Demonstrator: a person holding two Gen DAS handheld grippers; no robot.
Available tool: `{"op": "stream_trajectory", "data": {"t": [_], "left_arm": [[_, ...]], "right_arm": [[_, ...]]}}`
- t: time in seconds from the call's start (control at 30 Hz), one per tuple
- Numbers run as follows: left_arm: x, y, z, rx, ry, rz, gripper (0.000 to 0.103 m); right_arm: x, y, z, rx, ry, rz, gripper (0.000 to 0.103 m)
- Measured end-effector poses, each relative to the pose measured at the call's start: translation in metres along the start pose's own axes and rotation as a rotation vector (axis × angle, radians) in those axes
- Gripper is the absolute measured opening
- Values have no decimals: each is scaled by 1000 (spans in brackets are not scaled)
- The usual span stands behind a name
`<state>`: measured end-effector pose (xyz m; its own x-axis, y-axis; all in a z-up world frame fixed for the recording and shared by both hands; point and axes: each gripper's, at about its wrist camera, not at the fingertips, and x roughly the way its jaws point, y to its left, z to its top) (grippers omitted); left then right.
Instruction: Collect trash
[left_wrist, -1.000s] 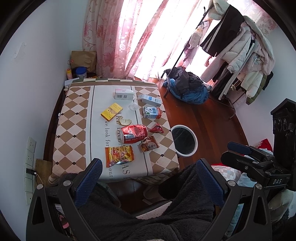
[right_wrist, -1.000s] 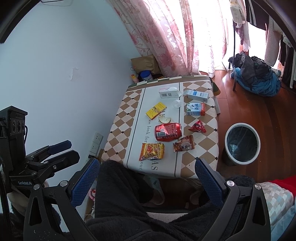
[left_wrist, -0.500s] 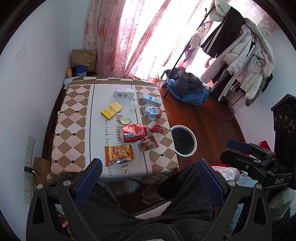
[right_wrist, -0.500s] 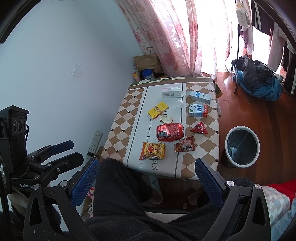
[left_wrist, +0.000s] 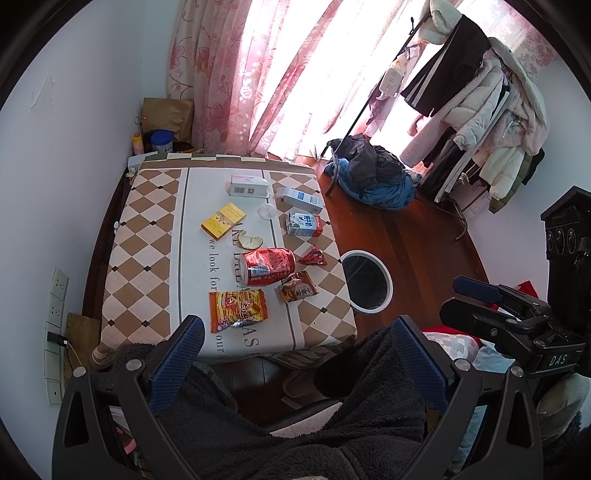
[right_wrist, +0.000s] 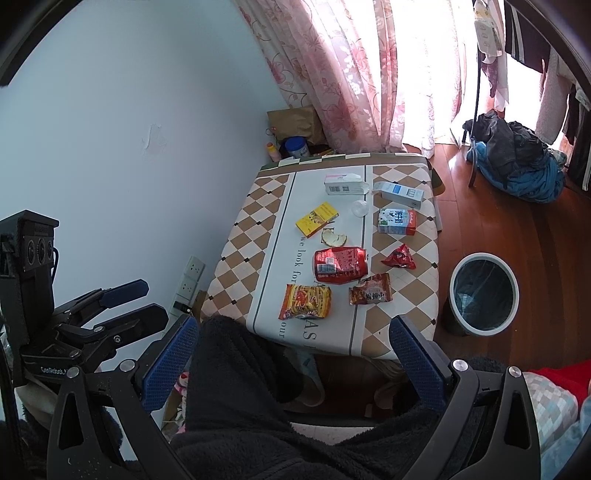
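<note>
Both grippers waited wide apart and empty, above a lap in dark fuzzy clothes.

The left gripper (left_wrist: 295, 354) and the right gripper (right_wrist: 295, 354) held nothing, their blue padded fingers (left_wrist: 177, 363) spread wide, well back from the small table with the brown and white checked cloth (left_wrist: 147, 236). On the near part of the table lay an orange snack bag (left_wrist: 237, 309) and, beside it, a small brown snack packet (left_wrist: 298, 290). Just past them lay a squashed red can (left_wrist: 267, 266) on its side, with a little red wrapper (left_wrist: 313, 256) to its right. Farther back were a bitten piece of bread (left_wrist: 249, 240), a yellow box (left_wrist: 223, 220), a red and white milk carton (left_wrist: 303, 224), a clear cup (left_wrist: 266, 212) and two white boxes (left_wrist: 248, 185). A round white bin with a dark bag inside (right_wrist: 484, 293) stood on the wooden floor beside the table. Pink flowered curtains (left_wrist: 229, 74) hung at the far end.
</note>
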<state>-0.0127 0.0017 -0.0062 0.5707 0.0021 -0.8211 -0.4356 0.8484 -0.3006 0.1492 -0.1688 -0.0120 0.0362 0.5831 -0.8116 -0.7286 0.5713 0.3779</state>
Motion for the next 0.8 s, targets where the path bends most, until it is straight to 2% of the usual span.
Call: {"op": "stream_trajectory", "data": {"t": [0.63, 0.73, 0.8], "left_arm": [[11, 1, -5, -10, 13, 3, 103], [21, 7, -3, -14, 3, 41, 103], [35, 16, -1, -16, -11, 128, 103]], "right_arm": [[3, -1, 1, 7, 6, -1, 103], [8, -12, 2, 33, 6, -13, 103], [18, -21, 4, 60, 10, -41, 103]]}}
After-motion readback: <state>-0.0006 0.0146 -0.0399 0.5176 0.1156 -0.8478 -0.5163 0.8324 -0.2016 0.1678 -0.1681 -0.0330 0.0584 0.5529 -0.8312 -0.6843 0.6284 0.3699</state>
